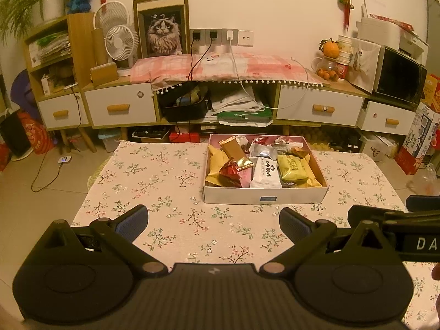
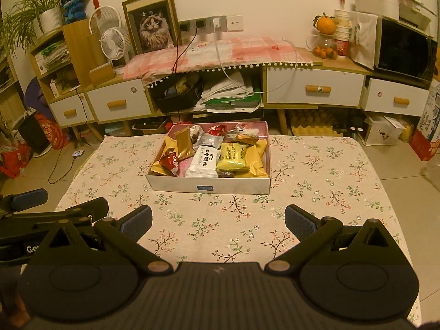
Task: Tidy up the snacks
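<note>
- Left gripper (image 1: 214,221): jaws spread wide, nothing between the blue pads, hovering over the floral tablecloth (image 1: 165,187) short of the box.
- Right gripper (image 2: 218,220): same, wide open and empty, just beside the left one; each shows at the edge of the other's view.
- Snack box (image 1: 265,195): shallow white box with a pink inside, on the cloth ahead of both grippers, near the table's far edge.
- Inside, all loose and overlapping: white packet with black print (image 1: 266,174) front middle, yellow-green packet (image 1: 292,168) to its right, red foil wrapper (image 1: 231,172) front left, gold sachet (image 1: 233,151) propped up behind it, silver packet (image 1: 262,150) further back.
- No snacks on the cloth outside the box.
- Risks, as judgement:
- Foil wrappers look slippery and puffy; a pinch on a corner could slide off.
- Packets overlap, so grabbing one may drag a neighbour out.
- Box looks light and its wall is low; a finger catching the wall could shove it toward the far edge.
- Grippers sit close together, so reaching at once could make them collide.
</note>
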Demonstrator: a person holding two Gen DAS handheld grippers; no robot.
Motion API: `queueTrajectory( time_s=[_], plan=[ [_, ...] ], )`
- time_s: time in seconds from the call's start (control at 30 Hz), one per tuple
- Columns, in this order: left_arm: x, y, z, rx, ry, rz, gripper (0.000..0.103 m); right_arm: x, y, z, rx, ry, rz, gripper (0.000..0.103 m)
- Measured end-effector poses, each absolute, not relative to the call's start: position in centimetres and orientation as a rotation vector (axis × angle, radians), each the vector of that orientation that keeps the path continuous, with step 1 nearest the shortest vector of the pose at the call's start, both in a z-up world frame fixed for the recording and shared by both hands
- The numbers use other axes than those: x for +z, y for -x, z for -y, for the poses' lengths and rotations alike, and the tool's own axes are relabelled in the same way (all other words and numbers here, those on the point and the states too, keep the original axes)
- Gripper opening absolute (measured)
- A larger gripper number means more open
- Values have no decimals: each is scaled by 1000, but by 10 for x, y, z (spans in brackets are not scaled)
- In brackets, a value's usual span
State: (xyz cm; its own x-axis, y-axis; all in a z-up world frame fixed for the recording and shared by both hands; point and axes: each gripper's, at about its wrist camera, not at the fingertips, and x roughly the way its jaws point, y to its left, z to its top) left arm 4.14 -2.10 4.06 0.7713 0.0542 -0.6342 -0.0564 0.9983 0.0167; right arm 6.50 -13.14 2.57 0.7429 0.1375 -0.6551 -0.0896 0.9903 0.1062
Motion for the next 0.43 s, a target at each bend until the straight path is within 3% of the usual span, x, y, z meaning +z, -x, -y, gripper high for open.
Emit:
queueTrajectory(
  time_s=[0.43],
  plan=[
    [39,-42,21,56,8,-699,103,26,-64,134,121,-52,-720,103]
  ],
)
